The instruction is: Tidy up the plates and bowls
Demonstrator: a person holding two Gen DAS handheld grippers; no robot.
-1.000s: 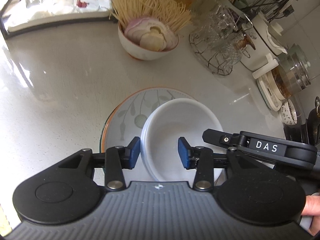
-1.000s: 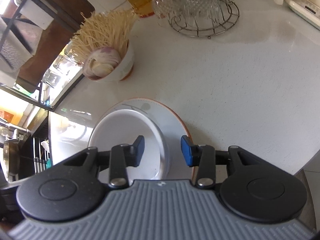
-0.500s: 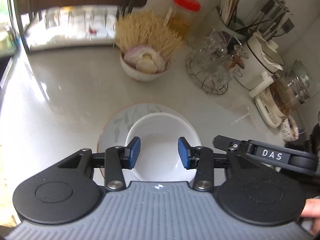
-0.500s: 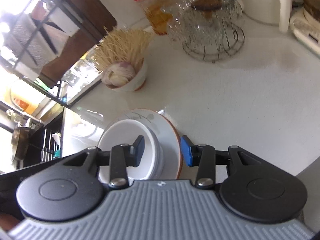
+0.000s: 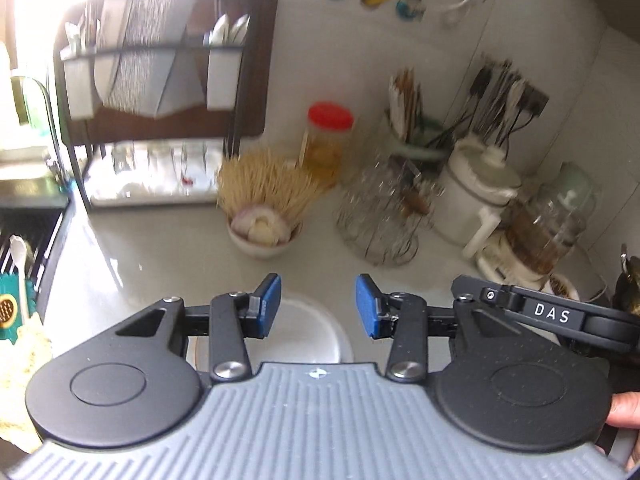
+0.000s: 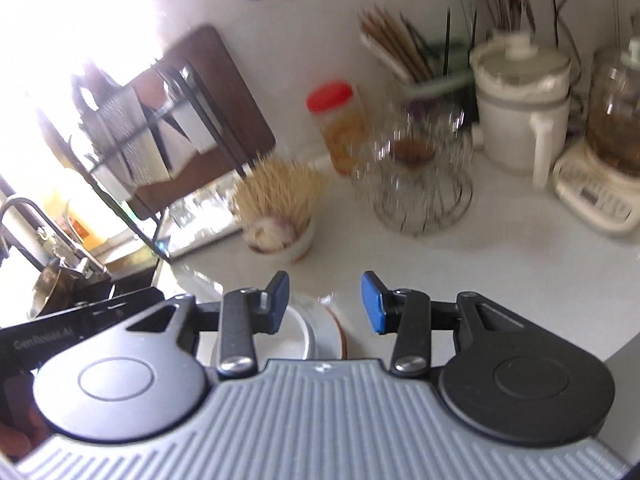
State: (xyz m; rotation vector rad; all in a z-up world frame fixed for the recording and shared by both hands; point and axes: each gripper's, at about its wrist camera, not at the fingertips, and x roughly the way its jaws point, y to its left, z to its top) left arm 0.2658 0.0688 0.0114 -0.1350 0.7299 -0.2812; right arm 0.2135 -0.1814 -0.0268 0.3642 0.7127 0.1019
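A white bowl (image 5: 306, 332) sits on the counter, mostly hidden behind my left gripper's body; it also shows in the right wrist view (image 6: 286, 338), resting on an orange-rimmed patterned plate (image 6: 330, 330). My left gripper (image 5: 318, 306) is open and empty, raised above the bowl. My right gripper (image 6: 324, 302) is open and empty, above the plate's right edge. The right gripper's body (image 5: 548, 316) shows at the right of the left wrist view.
Behind stand a bowl of onion and noodle sticks (image 5: 262, 226), a wire rack of glasses (image 5: 380, 220), a red-lidded jar (image 5: 328, 140), a white pot (image 5: 476, 196), a blender (image 5: 548, 224) and a dish rack (image 5: 152, 92). The sink (image 6: 52, 280) is left.
Both grippers have risen and tilted up, away from the bowl and plate, which have dropped to the bottom of both views. The back wall and dish rack have come into sight.
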